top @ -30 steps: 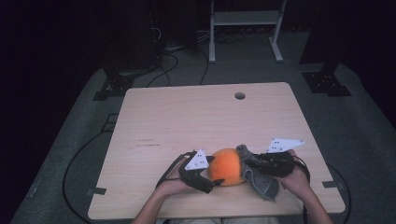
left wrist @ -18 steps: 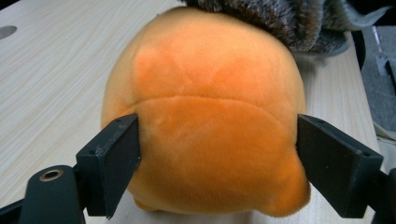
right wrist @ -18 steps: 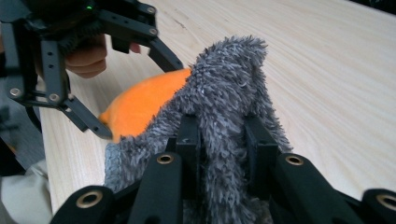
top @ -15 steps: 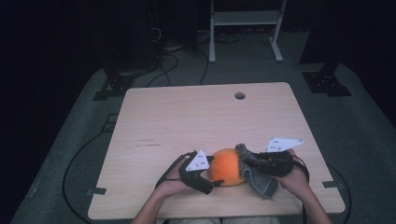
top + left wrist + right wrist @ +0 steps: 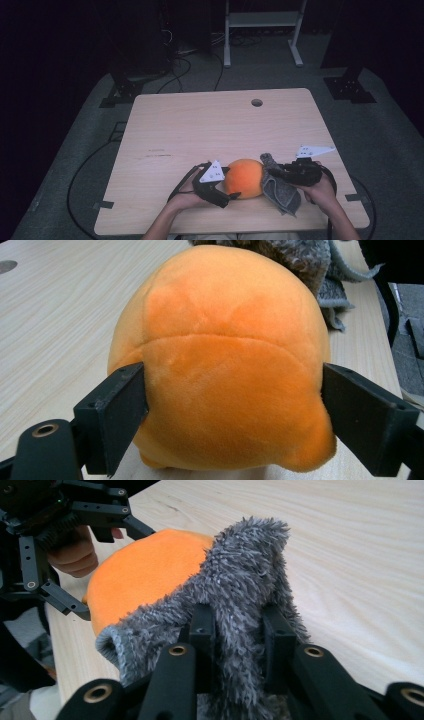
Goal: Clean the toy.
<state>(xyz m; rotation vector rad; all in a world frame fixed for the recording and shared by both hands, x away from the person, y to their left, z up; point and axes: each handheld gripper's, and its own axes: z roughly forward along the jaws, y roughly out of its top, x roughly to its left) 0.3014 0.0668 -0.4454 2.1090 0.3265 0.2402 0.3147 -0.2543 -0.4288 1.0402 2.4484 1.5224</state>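
- A person's left gripper [image 5: 231, 189] clamps an orange plush toy [image 5: 244, 178] at the near edge of a pale wooden table [image 5: 210, 125]; in the left gripper view the plush [image 5: 220, 360] bulges between the two black fingers [image 5: 117, 415], one pressing each flank.
- The right gripper [image 5: 279, 176] has its fingers [image 5: 202, 630] pinched together on a fuzzy grey cloth [image 5: 240, 590], which drapes just beyond the fingertips and lies against the plush's far side.
- Risk, as judged: the soft, rounded toy could squirm out of the left fingers if the cloth is rubbed hard against it, since the pads hold only its lower flanks.
- The cloth, held by one fold, could slip free or snag between the fingers, and a tug could drag the toy toward the table's near edge.
- The tabletop has a cable hole [image 5: 256, 102] near its far side.
- Beyond lie grey carpet [image 5: 395, 145], black cables [image 5: 185, 60], a white metal frame [image 5: 260, 30] and darkness.
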